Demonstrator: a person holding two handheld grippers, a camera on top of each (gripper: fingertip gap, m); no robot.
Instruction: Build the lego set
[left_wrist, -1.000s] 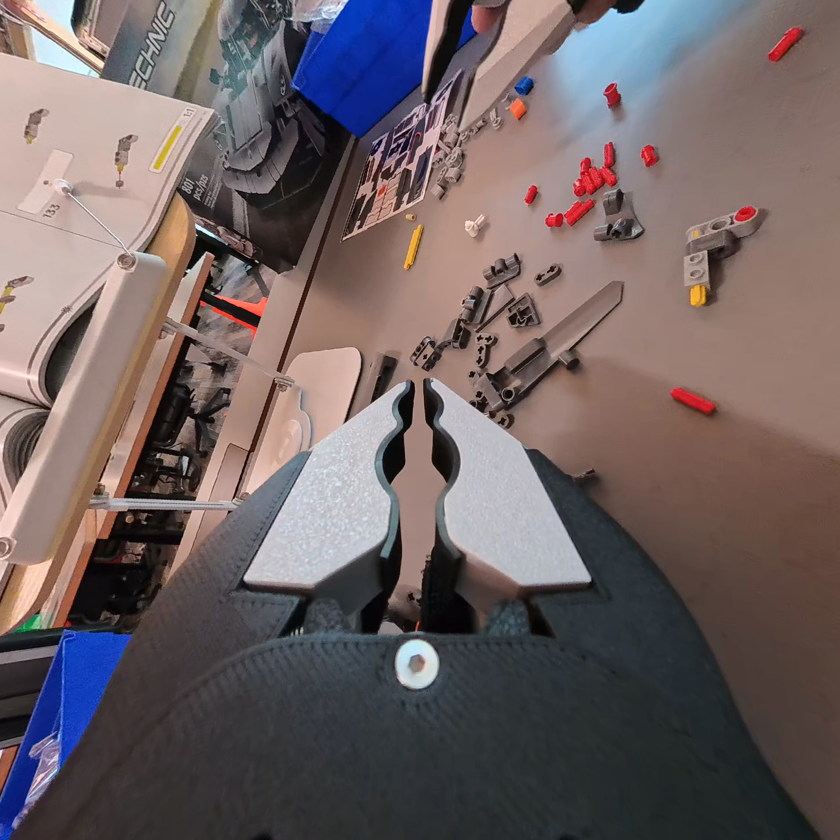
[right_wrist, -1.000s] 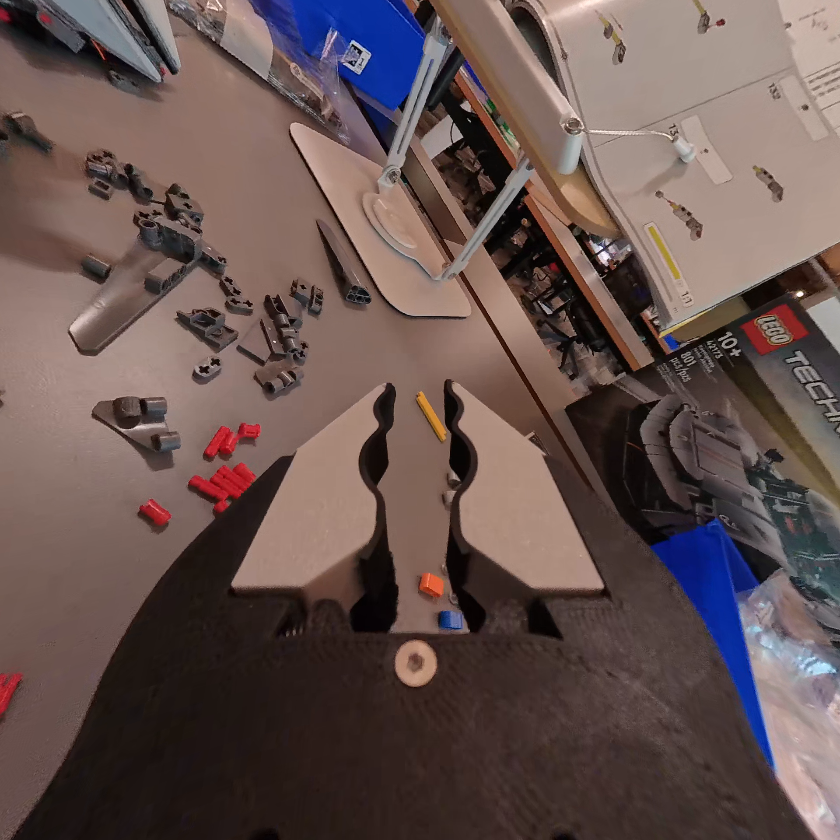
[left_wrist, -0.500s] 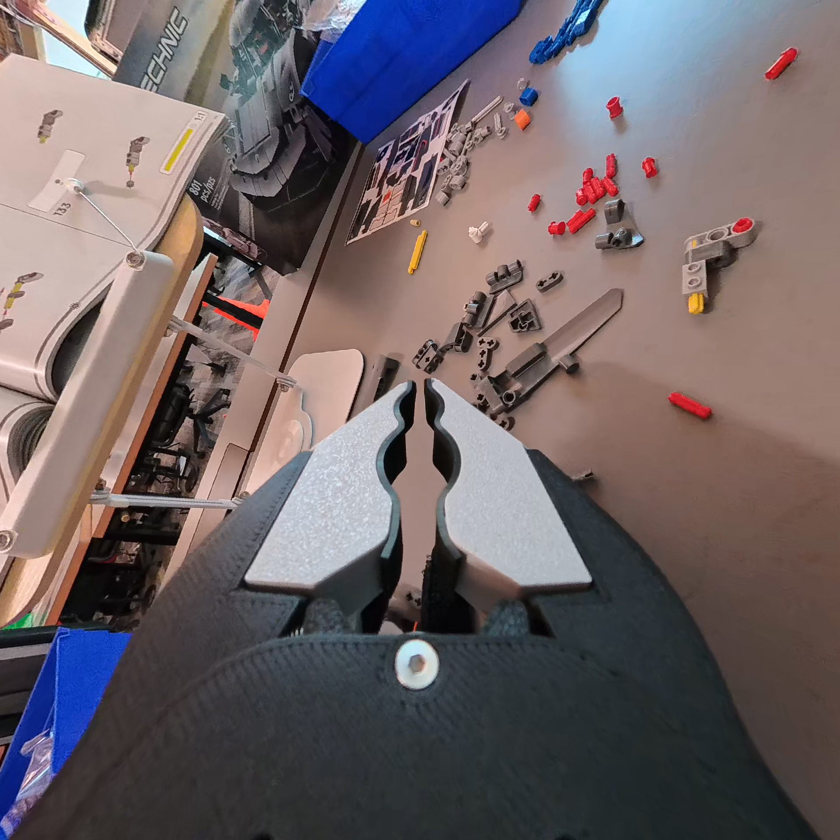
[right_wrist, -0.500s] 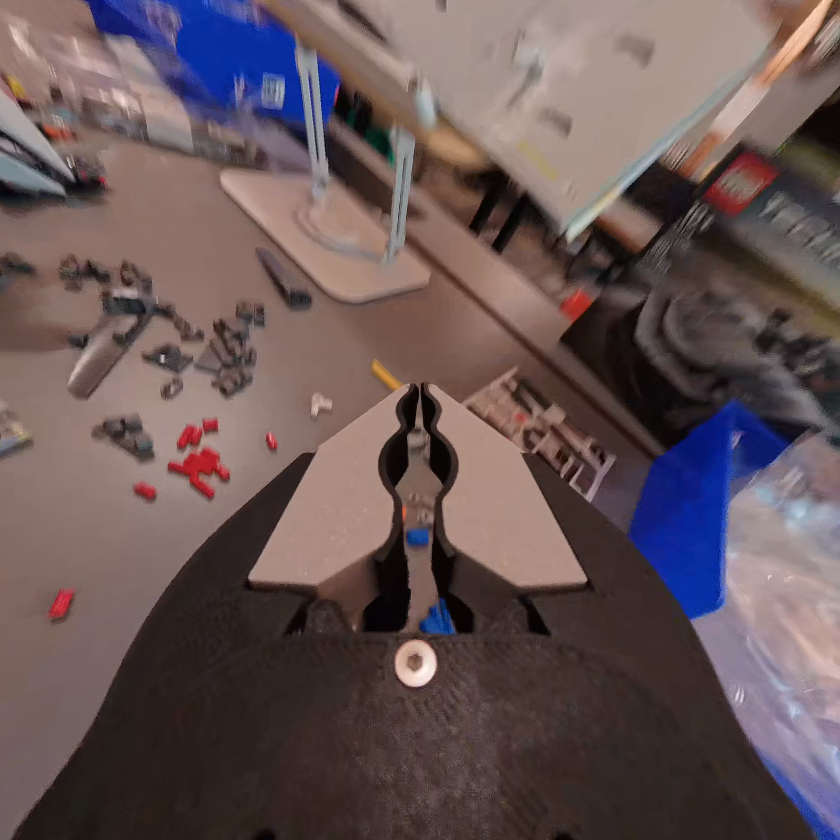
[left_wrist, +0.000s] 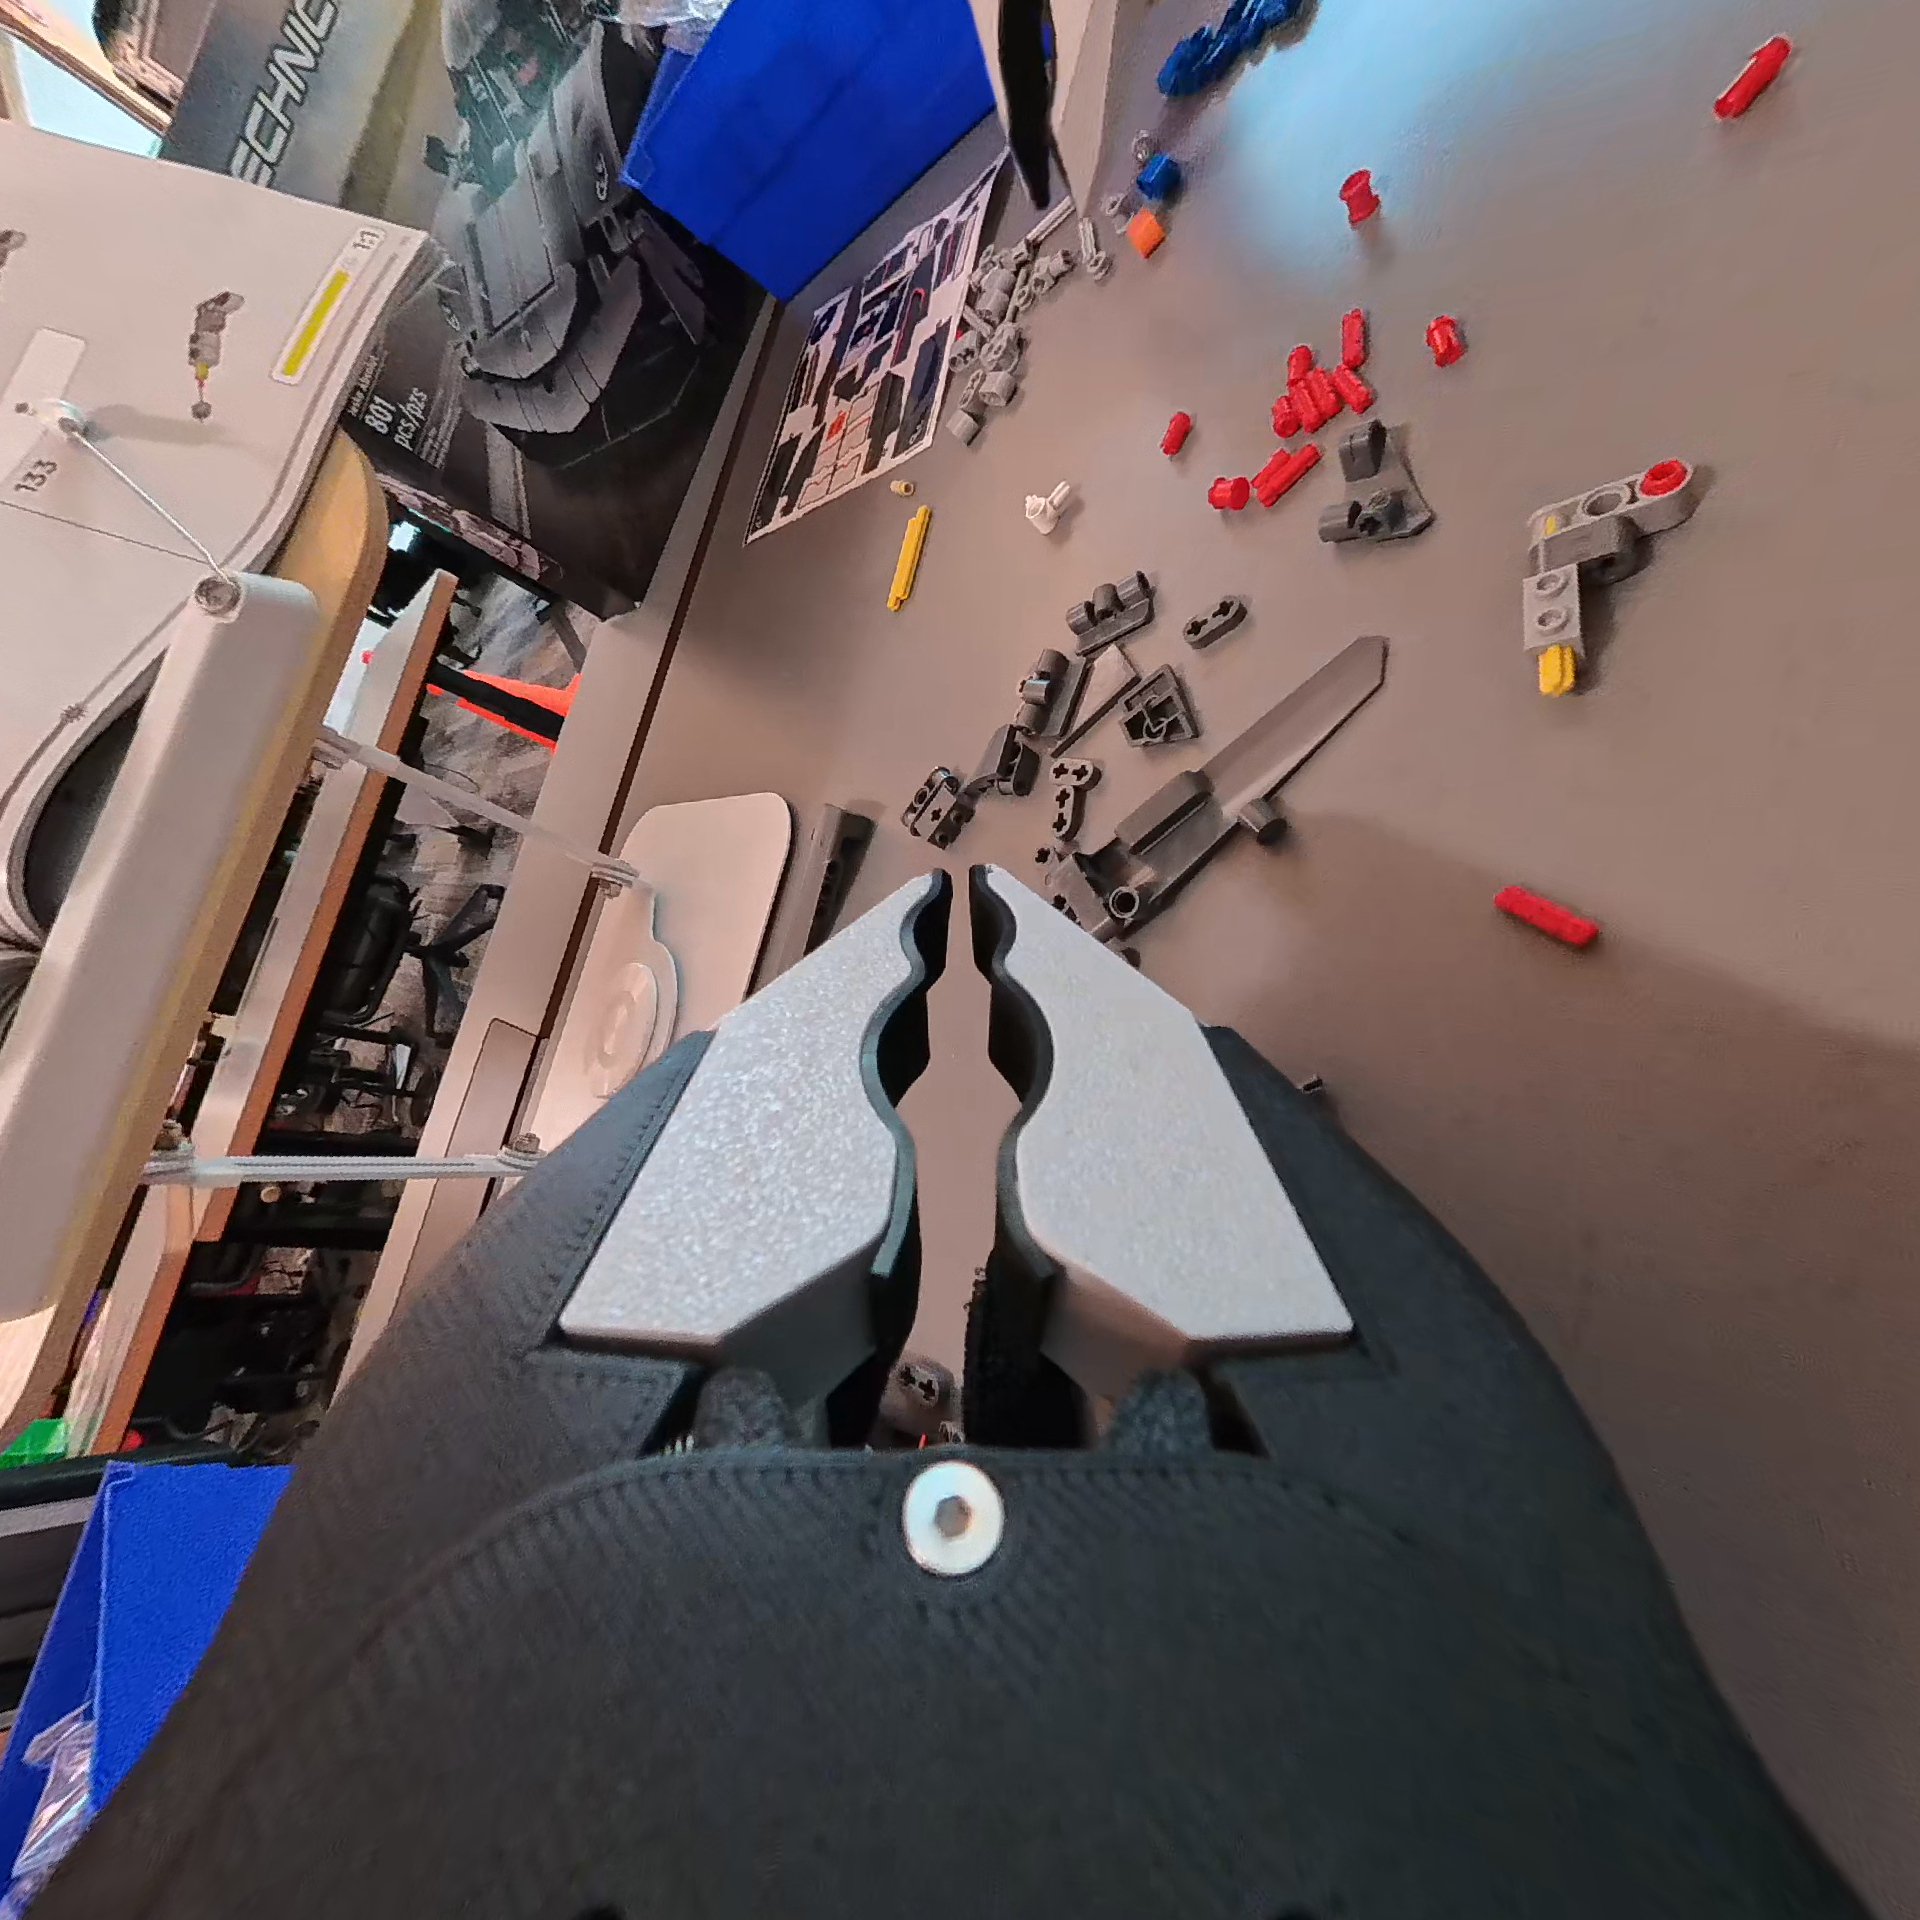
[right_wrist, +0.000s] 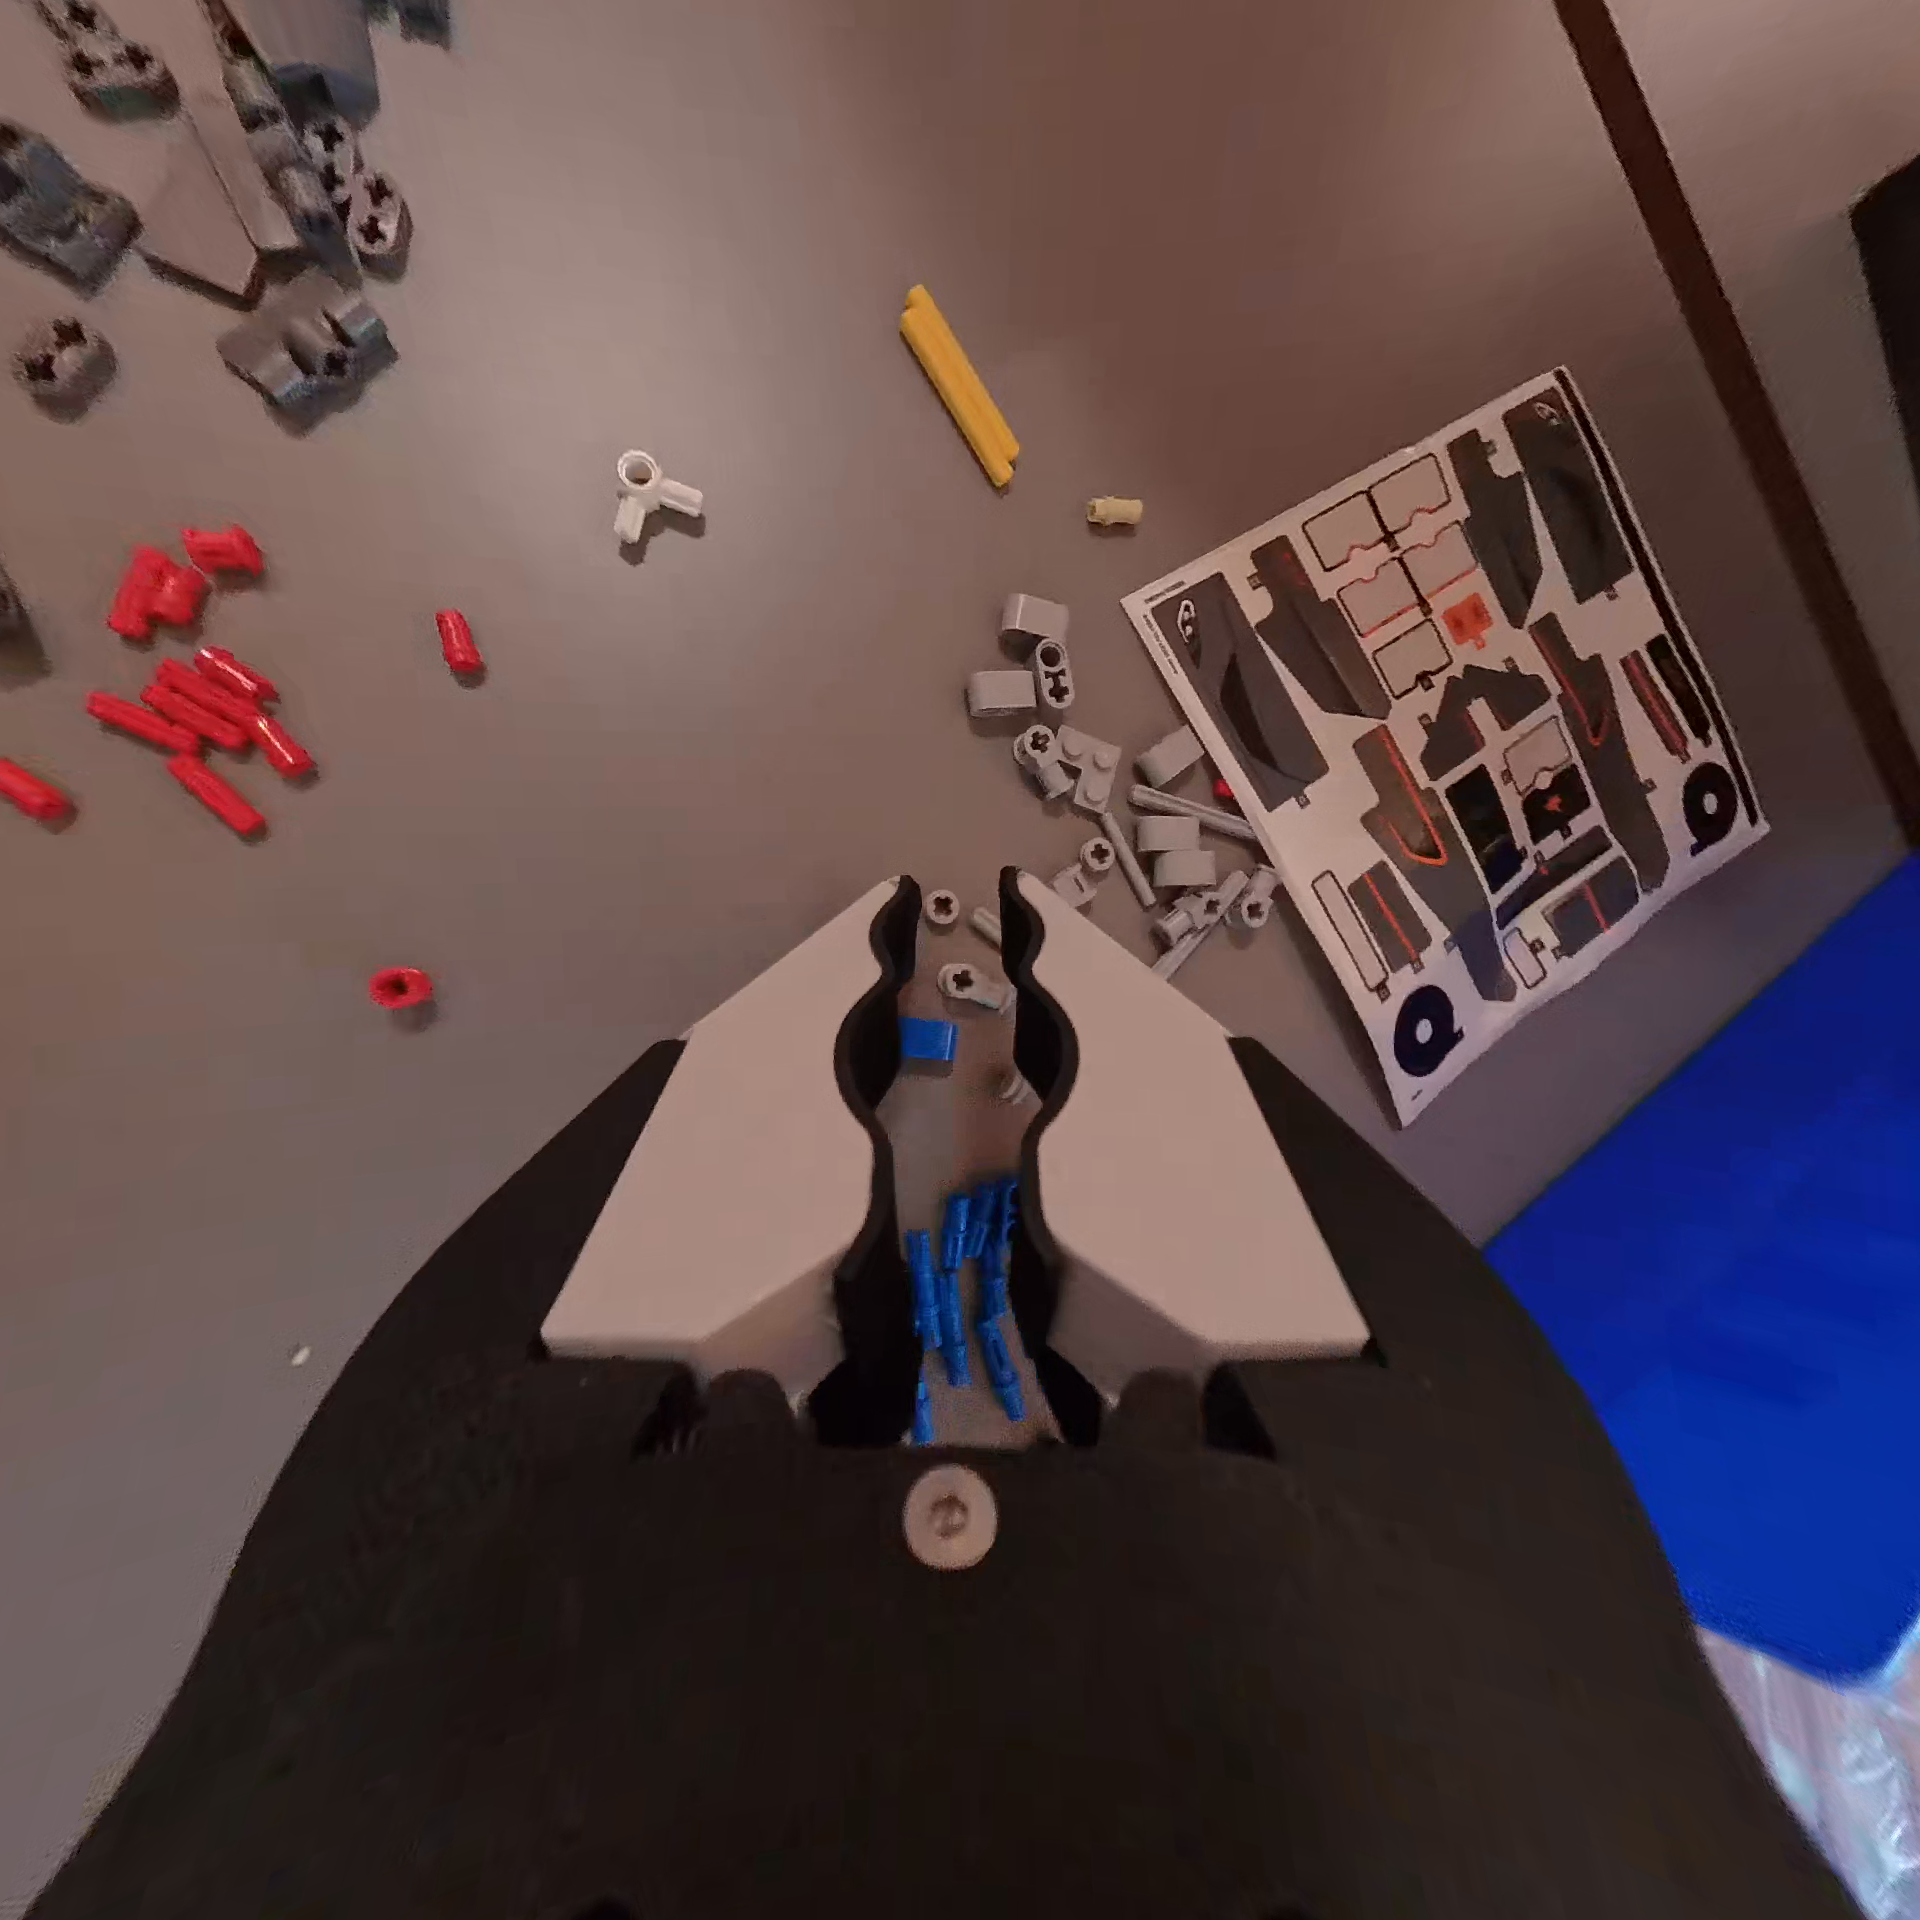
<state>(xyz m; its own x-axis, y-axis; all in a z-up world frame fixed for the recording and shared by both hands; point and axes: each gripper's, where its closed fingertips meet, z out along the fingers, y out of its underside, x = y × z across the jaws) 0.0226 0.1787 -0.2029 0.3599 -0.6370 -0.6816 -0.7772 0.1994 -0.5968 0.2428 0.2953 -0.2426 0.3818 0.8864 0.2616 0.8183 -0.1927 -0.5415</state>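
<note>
**Gripper State and Nearby Parts**

Left gripper (left_wrist: 959, 883): fingertips nearly meeting, clenched on nothing, above the brown table (left_wrist: 1558, 1143). One dark grey blade-shaped panel (left_wrist: 1236, 790) lies just right of its tips.

Right gripper (right_wrist: 954, 891): jaws parted, released, holding nothing. One small grey bush (right_wrist: 943, 907) lies on the table between its tips, untouched. One yellow axle (right_wrist: 958, 384) lies farther off; one sticker sheet (right_wrist: 1455, 727) lies to the right.

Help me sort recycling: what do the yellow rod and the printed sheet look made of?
Yellow rod: seemingly hard moulded plastic, smooth with a slight sheen and ridged edges. Printed sheet: thin, flat, glossy, with outlined shapes; probably paper or film, can't tell which.
</note>
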